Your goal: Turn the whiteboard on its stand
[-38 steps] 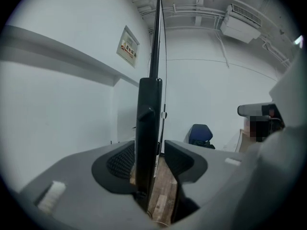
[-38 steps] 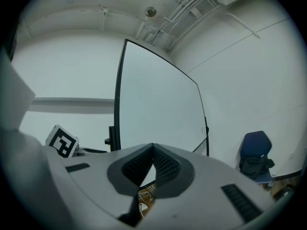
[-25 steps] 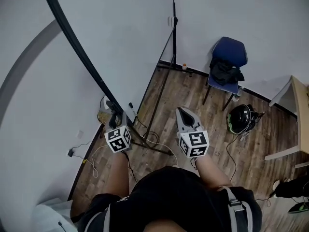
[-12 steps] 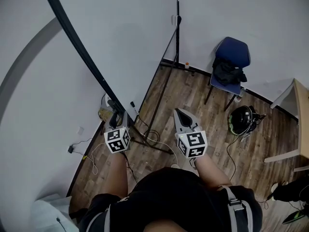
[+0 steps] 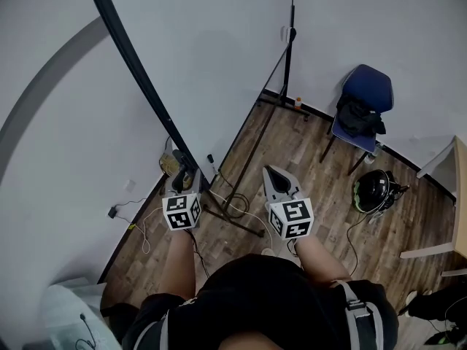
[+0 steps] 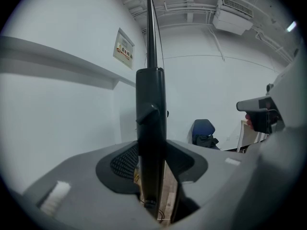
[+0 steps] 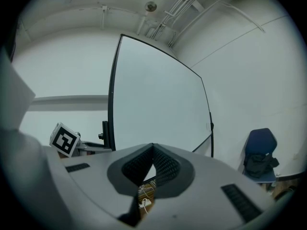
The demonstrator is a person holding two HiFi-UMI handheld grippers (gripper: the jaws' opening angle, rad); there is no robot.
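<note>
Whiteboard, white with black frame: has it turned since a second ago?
No, not clearly. The white, black-framed whiteboard shifted right in view, but so did the blue chair; their gap looks unchanged.

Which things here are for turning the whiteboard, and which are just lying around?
For the job:
whiteboard
stand
left gripper, shut on the whiteboard's edge
right gripper, shut, holding nothing

Just lying about:
chair
helmet
cables
</note>
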